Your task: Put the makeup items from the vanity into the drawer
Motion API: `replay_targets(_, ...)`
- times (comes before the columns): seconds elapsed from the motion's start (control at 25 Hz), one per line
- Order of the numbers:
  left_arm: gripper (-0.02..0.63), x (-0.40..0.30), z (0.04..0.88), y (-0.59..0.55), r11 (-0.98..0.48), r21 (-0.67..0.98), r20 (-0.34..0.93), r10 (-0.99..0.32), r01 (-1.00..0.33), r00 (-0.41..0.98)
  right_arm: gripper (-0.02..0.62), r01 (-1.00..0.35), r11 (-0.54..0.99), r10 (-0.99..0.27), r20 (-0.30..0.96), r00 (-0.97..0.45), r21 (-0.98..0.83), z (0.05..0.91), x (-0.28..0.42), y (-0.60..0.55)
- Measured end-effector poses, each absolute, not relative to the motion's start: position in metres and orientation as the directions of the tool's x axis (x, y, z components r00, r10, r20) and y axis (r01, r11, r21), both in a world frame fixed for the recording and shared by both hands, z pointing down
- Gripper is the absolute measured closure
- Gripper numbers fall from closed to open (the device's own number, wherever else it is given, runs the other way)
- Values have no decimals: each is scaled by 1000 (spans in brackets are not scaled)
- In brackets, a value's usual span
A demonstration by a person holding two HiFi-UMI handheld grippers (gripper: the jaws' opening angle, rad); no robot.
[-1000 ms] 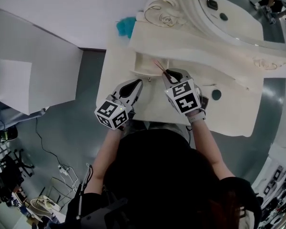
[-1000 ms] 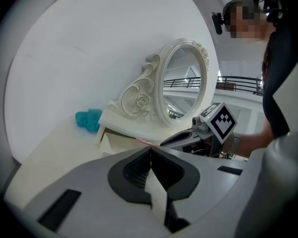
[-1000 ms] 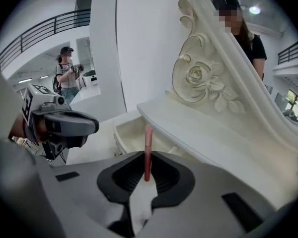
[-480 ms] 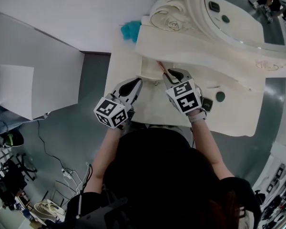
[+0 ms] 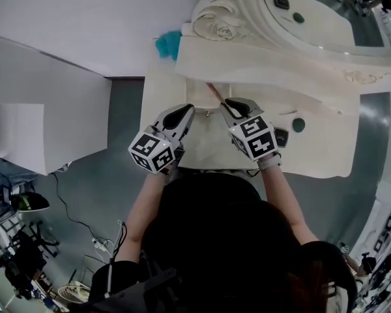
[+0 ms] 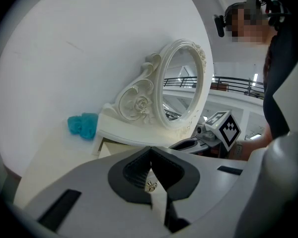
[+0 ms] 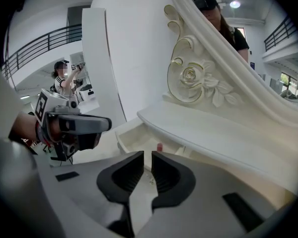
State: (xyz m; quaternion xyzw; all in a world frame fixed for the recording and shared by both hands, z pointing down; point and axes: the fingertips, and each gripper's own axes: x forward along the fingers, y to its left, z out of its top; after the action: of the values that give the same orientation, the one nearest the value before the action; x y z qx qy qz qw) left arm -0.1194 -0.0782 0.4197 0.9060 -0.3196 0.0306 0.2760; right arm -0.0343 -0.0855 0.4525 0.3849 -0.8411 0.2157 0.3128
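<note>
Cream vanity table point(image 5: 319, 150) against a white wall, carved oval mirror point(image 5: 313, 19) above it, and we're right over the small open drawer point(image 5: 197, 98) at its left end. Both grippers are parked at the drawer front.

A thin pink stick point(image 5: 212, 91), most likely a lip or brow pencil, lies in the drawer, just past the right gripper point(image 5: 229, 103). That gripper's fingers stand a narrow slit apart with nothing between them, so it's released, not clamped. The left gripper point(image 5: 188, 111) has its fingers pressed together at the tips and is empty. The drawer's little metal knob point(image 6: 150, 186) shows just beyond them.

So by my read, one item is stowed and we're between drops. More waits out on the tabletop: a dark green round piece point(image 5: 298, 124) to the right, and a dark compact point(image 5: 281, 137) tucked just beside the right gripper. A teal puff point(image 5: 168, 44) sits off at the back left.

Next move, I'd say: the right gripper swings right, opens wider, and comes down over the compact or the green piece. The left one looks placed to mind the drawer.
</note>
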Motion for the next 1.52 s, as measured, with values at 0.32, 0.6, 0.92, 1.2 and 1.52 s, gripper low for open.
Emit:
replay_targets(0.32,592,-79,423,-71,-711,483,233,-458,-511,858,546,-758,622,-504,639,-581,-199,449,-41,-51)
replay_targets(0.6,592,-42,430,-50,-764,488,257,-336,-422,906,546,-778,594,-490,675,-552,-206,466,-21,-25)
replay_targets(0.92,592,-7,446,-26,-787,508,290,-227,-351,930,546,-815,553,-484,729,-484,-173,482,24,-9)
replay_targets(1.2,592,11,456,-16,-770,532,298,-219,-352,929,463,-634,772,-368,843,-392,42,501,68,-4)
replay_targets(1.52,592,5,465,-20,-710,546,311,-321,-445,895,394,-268,959,-178,923,-342,86,528,81,-6)
